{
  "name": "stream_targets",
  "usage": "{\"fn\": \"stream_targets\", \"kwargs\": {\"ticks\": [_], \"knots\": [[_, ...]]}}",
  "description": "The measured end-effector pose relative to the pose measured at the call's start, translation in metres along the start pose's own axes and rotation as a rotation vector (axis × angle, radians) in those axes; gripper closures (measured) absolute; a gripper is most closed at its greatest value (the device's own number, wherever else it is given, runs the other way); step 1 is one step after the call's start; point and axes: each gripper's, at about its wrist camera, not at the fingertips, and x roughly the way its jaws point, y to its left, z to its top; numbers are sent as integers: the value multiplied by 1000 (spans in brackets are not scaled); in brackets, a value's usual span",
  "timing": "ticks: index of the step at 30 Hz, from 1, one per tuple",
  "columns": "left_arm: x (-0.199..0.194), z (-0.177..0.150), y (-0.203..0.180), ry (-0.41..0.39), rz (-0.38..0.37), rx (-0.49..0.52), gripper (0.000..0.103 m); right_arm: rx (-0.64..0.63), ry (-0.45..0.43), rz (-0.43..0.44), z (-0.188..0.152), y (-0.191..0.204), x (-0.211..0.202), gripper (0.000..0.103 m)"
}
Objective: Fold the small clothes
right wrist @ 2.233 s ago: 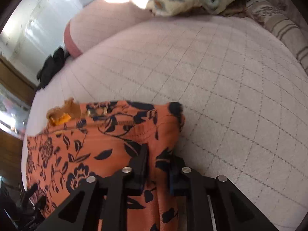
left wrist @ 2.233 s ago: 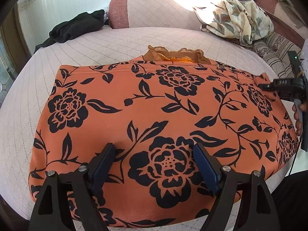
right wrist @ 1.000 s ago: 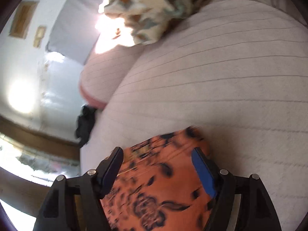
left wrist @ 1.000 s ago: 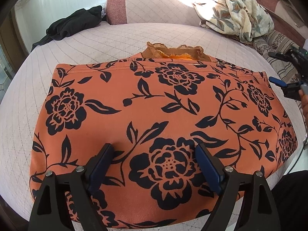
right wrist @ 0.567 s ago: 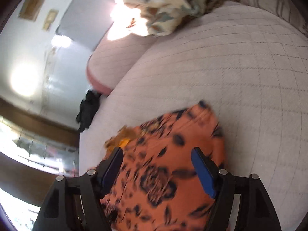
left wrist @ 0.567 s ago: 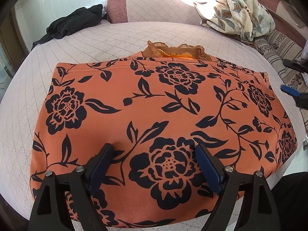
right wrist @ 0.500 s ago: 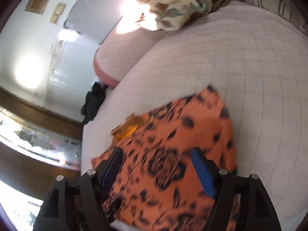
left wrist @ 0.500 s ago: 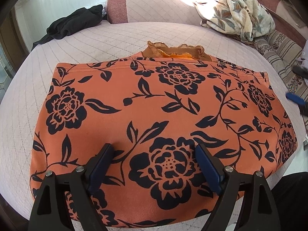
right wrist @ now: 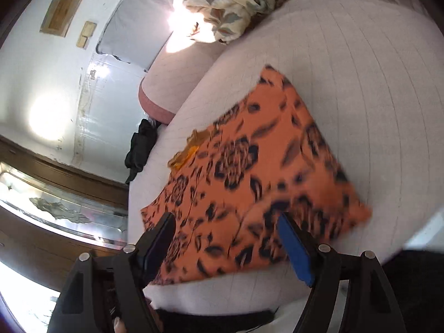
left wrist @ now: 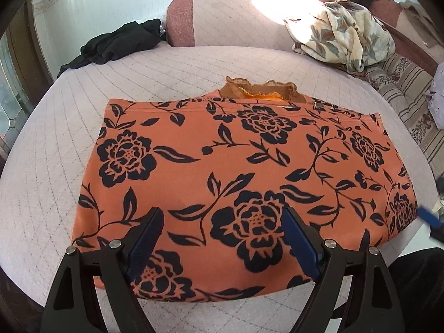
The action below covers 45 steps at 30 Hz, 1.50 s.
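Overhead, quilted bed (left wrist: pixel 194 63), white wall (right wrist: pixel 33 63)

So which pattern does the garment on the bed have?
Orange garment with black flowers and leaves; clearest in the left wrist view.

One orange floral garment (left wrist: pixel 249 166), two claws (left wrist: pixel 222 238).

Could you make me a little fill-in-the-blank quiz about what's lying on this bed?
1. The orange garment is printed with black ____.
2. It lies spread flat on the quilted ____.
3. Near the bed's far left edge sits a crumpled pile of ____ clothing.
4. The jaws of the left tool stand ____, gripping nothing.

Missing words: flowers; bed; black; open
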Motion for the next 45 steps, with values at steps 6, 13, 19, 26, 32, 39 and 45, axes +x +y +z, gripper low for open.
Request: {"fn": "stream_targets", "kwargs": {"ticks": [6,13,19,26,32,39,45], "knots": [[-5,-4,-2,8,8,-3,16,185,89,-17,-39,-38,22,24],[-10,-2,-5,-3,3,0,16,317,1,-2,-12,-68,16,24],[-6,-1,-3,5,0,-9,16,343,-67,-8,5,-70,6,24],[2,1,-2,11,0,-17,16,308,-80,-25,16,-60,12,23],[14,5,-7,21,-6,-13,16,236,-81,-69,16,-50,18,25],[23,7,-17,23,13,25,16,179,-83,-91,22,-42,23,48],[25,11,-35,-1,6,74,16,170,-75,-109,26,-44,33,51]]}}
